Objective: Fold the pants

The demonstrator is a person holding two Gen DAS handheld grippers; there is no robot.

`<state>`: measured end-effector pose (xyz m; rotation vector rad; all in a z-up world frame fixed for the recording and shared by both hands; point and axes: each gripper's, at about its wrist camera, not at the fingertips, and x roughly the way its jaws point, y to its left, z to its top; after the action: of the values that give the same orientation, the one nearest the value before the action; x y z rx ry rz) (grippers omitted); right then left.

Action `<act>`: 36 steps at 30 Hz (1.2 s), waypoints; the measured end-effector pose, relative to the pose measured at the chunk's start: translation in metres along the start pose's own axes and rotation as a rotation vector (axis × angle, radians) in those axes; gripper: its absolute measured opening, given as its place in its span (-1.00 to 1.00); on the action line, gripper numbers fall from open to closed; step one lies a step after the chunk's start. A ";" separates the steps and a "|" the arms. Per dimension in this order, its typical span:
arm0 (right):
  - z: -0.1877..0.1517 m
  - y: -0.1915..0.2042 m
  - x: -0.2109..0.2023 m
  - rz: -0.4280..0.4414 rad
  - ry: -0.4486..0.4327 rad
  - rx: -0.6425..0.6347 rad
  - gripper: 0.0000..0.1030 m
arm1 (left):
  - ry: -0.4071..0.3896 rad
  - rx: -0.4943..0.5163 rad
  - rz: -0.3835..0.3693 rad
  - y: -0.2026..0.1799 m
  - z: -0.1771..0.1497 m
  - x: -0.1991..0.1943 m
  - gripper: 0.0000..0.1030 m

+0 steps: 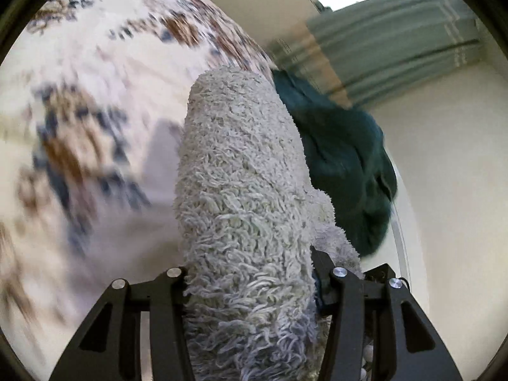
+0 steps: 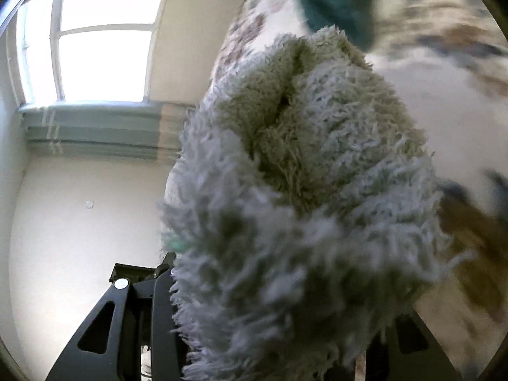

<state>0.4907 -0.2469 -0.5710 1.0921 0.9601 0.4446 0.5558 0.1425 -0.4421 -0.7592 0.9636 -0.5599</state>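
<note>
The pants (image 1: 244, 190) are pale grey-green shaggy fleece. In the left wrist view they rise from between the fingers of my left gripper (image 1: 254, 273), which is shut on them and holds them above the patterned bedspread (image 1: 95, 95). In the right wrist view the same fleece pants (image 2: 301, 190) bunch over my right gripper (image 2: 270, 285), which is shut on them; its fingertips are hidden by the pile. Both views are motion-blurred.
A dark green garment (image 1: 346, 165) lies on the bed beyond the pants, also at the top of the right wrist view (image 2: 333, 6). A cream wall (image 1: 444, 158), a window (image 2: 101, 38) and a grey-green radiator (image 2: 95, 130) lie behind.
</note>
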 end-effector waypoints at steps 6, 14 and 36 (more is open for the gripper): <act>0.043 -0.002 0.131 -0.050 0.064 -0.077 -0.13 | 0.003 -0.029 0.081 0.085 0.061 0.036 -0.10; 0.033 -0.022 0.168 -0.366 0.224 -0.160 0.73 | 0.077 -0.136 0.179 0.138 0.040 0.025 0.37; -0.012 0.196 0.047 -0.989 -0.039 -0.535 1.00 | 0.018 0.291 0.815 -0.052 -0.015 -0.057 0.84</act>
<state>0.5333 -0.1224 -0.4182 0.0732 1.1320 -0.1441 0.5110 0.1465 -0.3778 -0.0643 1.0799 0.0158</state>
